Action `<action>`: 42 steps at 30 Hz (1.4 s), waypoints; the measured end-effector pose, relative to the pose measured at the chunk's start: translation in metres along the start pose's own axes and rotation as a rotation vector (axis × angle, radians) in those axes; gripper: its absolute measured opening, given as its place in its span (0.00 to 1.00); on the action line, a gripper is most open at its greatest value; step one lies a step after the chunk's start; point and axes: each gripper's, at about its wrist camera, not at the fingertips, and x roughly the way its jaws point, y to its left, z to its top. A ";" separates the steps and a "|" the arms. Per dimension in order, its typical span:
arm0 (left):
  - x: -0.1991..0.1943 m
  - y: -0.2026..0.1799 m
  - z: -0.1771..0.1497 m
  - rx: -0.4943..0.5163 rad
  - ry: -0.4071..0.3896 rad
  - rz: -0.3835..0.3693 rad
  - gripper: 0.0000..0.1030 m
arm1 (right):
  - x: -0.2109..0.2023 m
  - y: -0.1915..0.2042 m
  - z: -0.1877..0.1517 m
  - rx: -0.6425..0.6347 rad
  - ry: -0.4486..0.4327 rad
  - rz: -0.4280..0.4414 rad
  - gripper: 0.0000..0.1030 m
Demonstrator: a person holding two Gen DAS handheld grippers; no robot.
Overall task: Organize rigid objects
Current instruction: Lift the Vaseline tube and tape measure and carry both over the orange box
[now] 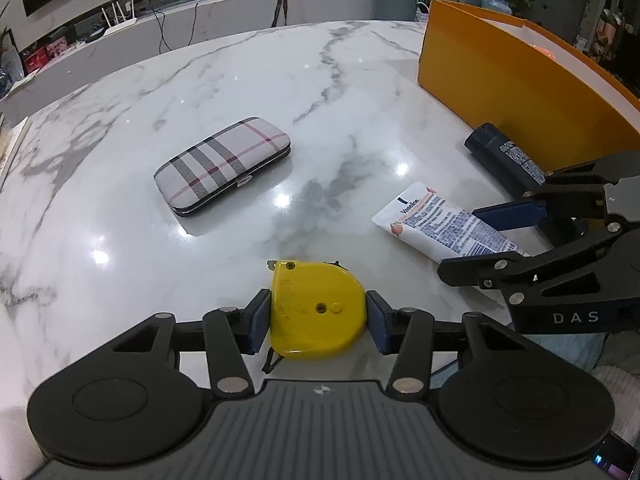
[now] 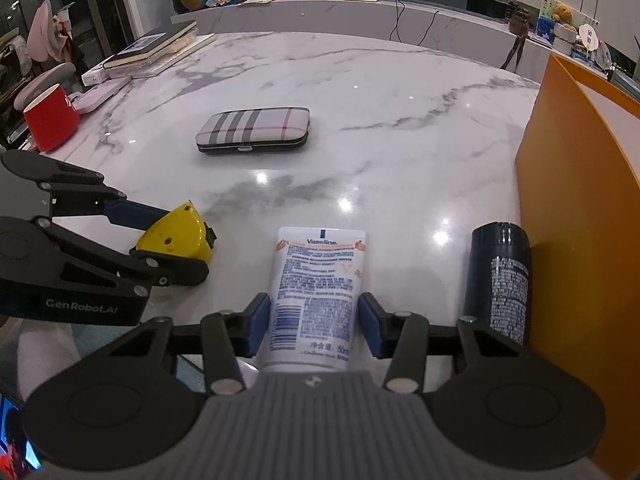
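A yellow tape measure (image 1: 316,292) lies on the marble table (image 1: 240,80), and my left gripper (image 1: 318,320) is shut on it, one blue pad pressed against each side. The right wrist view shows that same grip from the side, tape measure (image 2: 172,236) between the fingers. My right gripper (image 2: 314,320) is shut on a white Vaseline tube (image 2: 320,272) that lies flat, with the pads on its lower sides. From the left wrist view, the tube (image 1: 432,220) sits between the right gripper's fingers (image 1: 508,214). A plaid hard case (image 1: 222,166) (image 2: 254,130) lies apart, mid-table.
A dark blue bottle (image 2: 500,272) (image 1: 504,156) lies on its side against a tall orange box (image 2: 568,220) (image 1: 500,80) at the right. A red cup (image 2: 52,118) and stacked books (image 2: 156,48) sit at the table's far left. A counter with clutter runs behind.
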 end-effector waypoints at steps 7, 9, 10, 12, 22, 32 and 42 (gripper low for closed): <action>-0.001 -0.002 0.000 -0.013 -0.001 0.003 0.55 | -0.005 -0.001 0.000 0.009 -0.023 0.002 0.46; -0.003 -0.001 0.002 -0.027 -0.012 -0.007 0.55 | -0.007 0.000 0.000 0.006 -0.033 0.001 0.46; -0.005 0.000 0.003 -0.035 -0.018 -0.013 0.55 | -0.008 0.001 0.000 0.005 -0.037 -0.002 0.46; -0.009 0.000 0.006 -0.039 -0.029 -0.014 0.55 | -0.012 0.001 0.001 0.007 -0.049 -0.005 0.46; -0.036 -0.014 0.025 -0.031 -0.096 -0.039 0.55 | -0.048 -0.001 0.010 0.022 -0.128 -0.014 0.45; -0.066 -0.039 0.052 -0.007 -0.169 -0.044 0.55 | -0.092 -0.012 0.017 0.048 -0.215 -0.035 0.43; -0.086 -0.067 0.081 0.027 -0.230 -0.048 0.55 | -0.151 -0.042 0.022 0.084 -0.306 -0.106 0.42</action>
